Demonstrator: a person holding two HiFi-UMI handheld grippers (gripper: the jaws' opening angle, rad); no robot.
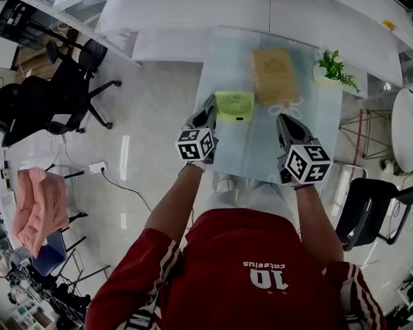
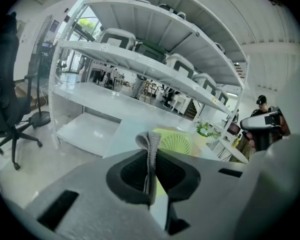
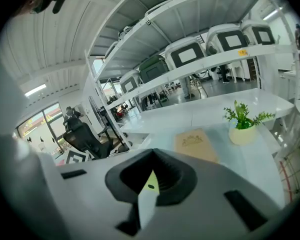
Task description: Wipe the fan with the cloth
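Note:
A small green fan point(image 1: 234, 106) stands on the glass table point(image 1: 248, 157), with its round grille point(image 2: 176, 144) showing in the left gripper view. My left gripper point(image 1: 209, 106) hovers just left of the fan, shut on a strip of grey cloth point(image 2: 151, 151) that stands up between the jaws. My right gripper point(image 1: 284, 121) is over the table to the right of the fan, with its jaws closed tip to tip and nothing held; a green speck of the fan point(image 3: 151, 185) shows through the slit below the tips.
A tan flat book point(image 1: 274, 74) and a potted plant point(image 1: 334, 67) lie behind the fan. Black office chairs point(image 1: 62, 95) stand at the left, another chair point(image 1: 372, 212) at the right. A round white table point(image 1: 407, 129) and a pink cloth point(image 1: 40, 208) flank the scene.

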